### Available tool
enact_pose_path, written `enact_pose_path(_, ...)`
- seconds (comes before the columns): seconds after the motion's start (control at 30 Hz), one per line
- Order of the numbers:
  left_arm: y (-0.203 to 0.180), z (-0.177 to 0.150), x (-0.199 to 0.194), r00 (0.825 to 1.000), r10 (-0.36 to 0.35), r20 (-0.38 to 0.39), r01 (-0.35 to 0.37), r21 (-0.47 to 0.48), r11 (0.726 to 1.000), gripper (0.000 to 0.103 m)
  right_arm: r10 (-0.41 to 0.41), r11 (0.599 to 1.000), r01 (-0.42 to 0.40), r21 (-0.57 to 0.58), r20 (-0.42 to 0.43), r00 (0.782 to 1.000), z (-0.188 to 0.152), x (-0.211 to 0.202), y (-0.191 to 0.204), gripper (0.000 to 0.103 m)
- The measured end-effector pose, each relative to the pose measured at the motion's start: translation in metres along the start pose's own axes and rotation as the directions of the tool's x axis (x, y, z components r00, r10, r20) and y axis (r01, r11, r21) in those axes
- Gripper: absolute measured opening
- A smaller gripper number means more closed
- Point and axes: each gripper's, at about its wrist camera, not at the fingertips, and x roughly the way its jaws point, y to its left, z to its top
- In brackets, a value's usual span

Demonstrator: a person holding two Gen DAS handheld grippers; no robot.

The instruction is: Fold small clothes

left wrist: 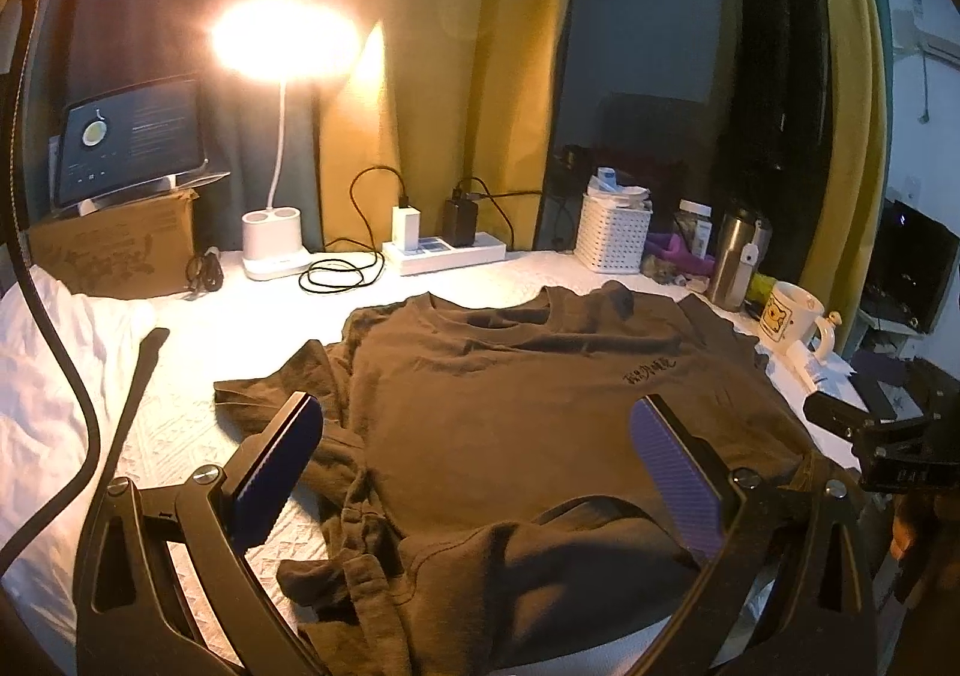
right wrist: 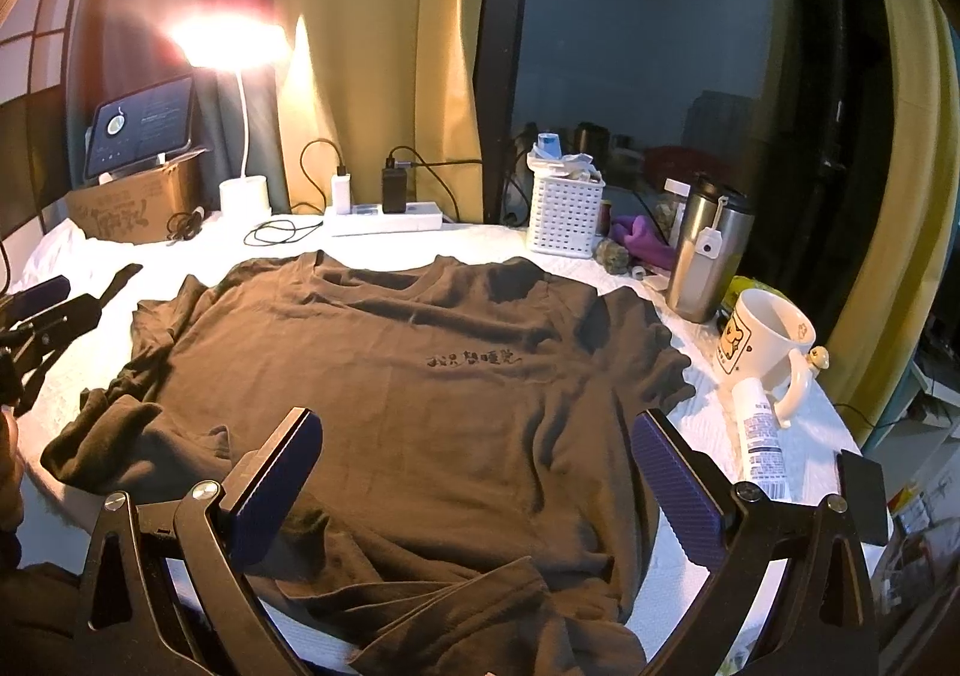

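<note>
Brown t-shirt [right wrist: 420, 394] lies front-up on the white table [left wrist: 180, 316], collar toward the far curtain, hem toward camera, long axis running near-to-far; sleeves and hem rumpled. Left gripper [left wrist: 474, 472] hovers over the hem's left part, fingers wide apart, holding nothing. Right gripper [right wrist: 474, 478] low over the hem, likewise spread and empty. Mug [right wrist: 762, 340] sits right of the shirt.

Two low wrist views, shared shirt [left wrist: 540, 412]

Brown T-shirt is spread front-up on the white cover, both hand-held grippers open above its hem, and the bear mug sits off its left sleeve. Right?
Not quite: the bear mug sits off the T-shirt's other side, right, as the right wrist view shows.
</note>
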Motion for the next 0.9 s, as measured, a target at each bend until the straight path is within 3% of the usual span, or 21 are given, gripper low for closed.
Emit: enact_pose_path(0.9,0.0044,-0.0006,0.0025,1.0,0.025,-0.013,-0.025,-0.008,1.0,0.101,0.003,1.0,-0.003,-0.002,-0.008,1.0,-0.0005,0.0044,0.003,0.103)
